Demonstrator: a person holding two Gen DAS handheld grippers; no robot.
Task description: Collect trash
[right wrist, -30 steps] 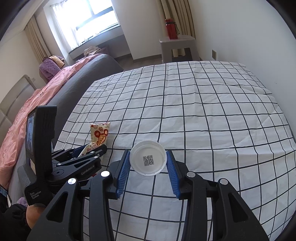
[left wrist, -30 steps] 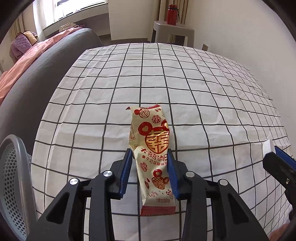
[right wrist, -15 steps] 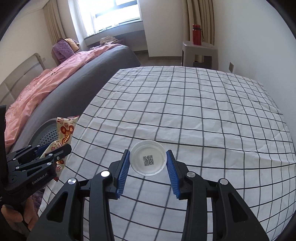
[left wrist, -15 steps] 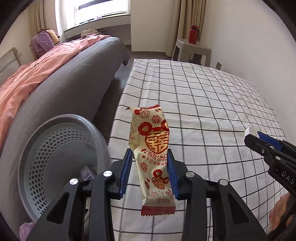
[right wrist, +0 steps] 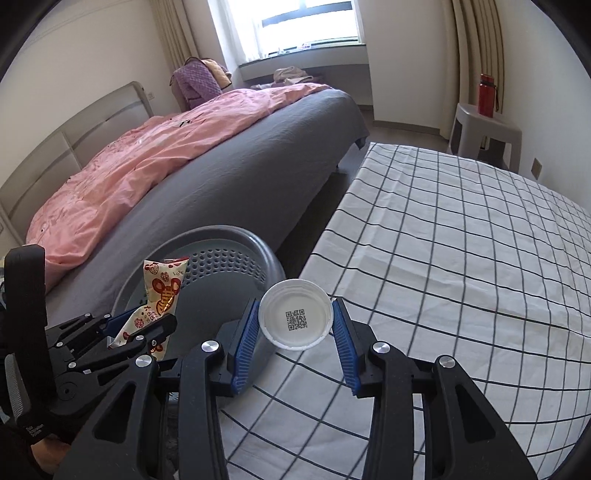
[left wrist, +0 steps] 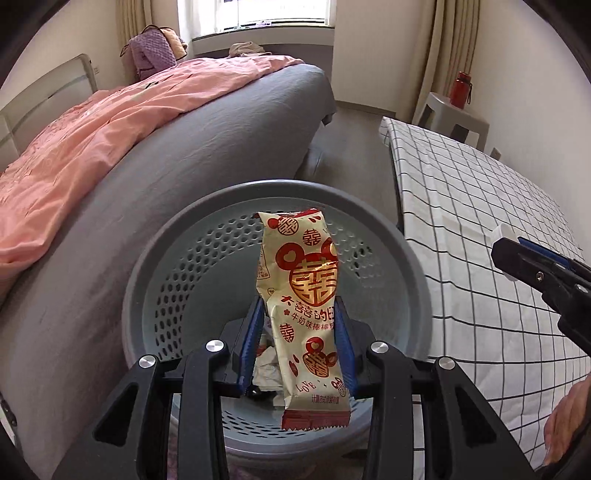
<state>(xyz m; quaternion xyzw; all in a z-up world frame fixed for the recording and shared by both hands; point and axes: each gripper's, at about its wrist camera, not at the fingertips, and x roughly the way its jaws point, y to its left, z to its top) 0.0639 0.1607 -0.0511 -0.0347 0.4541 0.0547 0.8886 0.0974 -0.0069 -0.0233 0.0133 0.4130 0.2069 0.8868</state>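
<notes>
Currently bed (left wrist: pixel 207 155) far left, bin (left wrist: pixel 280 195) beside it with some crumpled trash already inside. Left gripper (left wrist: pixel 300 345) clamped on wrapper (left wrist: pixel 303 295), held right over the bin; release not yet done. Right gripper (right wrist: pixel 293 328) clamped on lid (right wrist: pixel 293 314), at the table (right wrist: pixel 461 258) edge just beside the bin rim. Both drops left.

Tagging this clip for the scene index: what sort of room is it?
Most likely a bedroom. A bed with a pink duvet and a headboard sits under a curtained window, beside a table with a checked cloth.
</notes>
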